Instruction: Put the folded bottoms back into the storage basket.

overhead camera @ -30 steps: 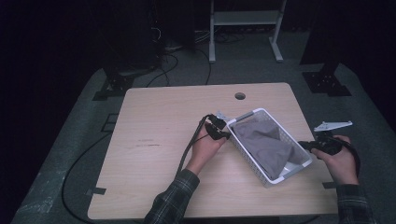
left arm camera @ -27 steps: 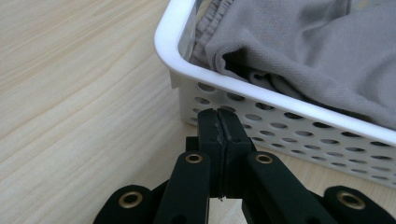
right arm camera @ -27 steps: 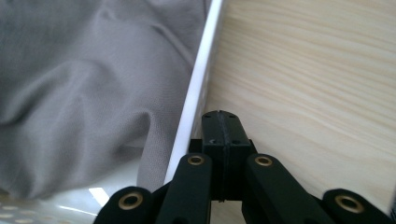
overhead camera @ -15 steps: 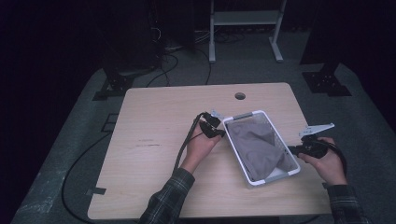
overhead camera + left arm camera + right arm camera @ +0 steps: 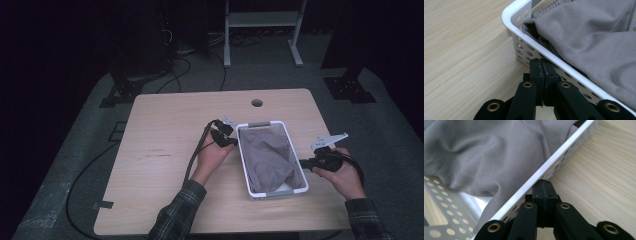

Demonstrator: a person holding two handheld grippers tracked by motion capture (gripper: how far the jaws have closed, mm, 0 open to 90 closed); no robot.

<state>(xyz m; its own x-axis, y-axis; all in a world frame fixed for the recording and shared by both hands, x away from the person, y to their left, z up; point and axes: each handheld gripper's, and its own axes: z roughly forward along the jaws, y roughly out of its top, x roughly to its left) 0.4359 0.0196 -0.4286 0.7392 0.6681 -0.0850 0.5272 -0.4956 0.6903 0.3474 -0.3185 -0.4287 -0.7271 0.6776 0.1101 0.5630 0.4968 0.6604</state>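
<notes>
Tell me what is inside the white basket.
A crumpled grey cloth lies in the white basket, covering most of its floor. A bare perforated patch shows at one end; anything under the cloth is hidden.

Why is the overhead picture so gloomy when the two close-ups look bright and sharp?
High view: dim room, only the table lit, surroundings nearly black. Left gripper view: even light, crisp grey cloth and white basket. Right gripper view: bright too, woodgrain slightly soft far off.
</notes>
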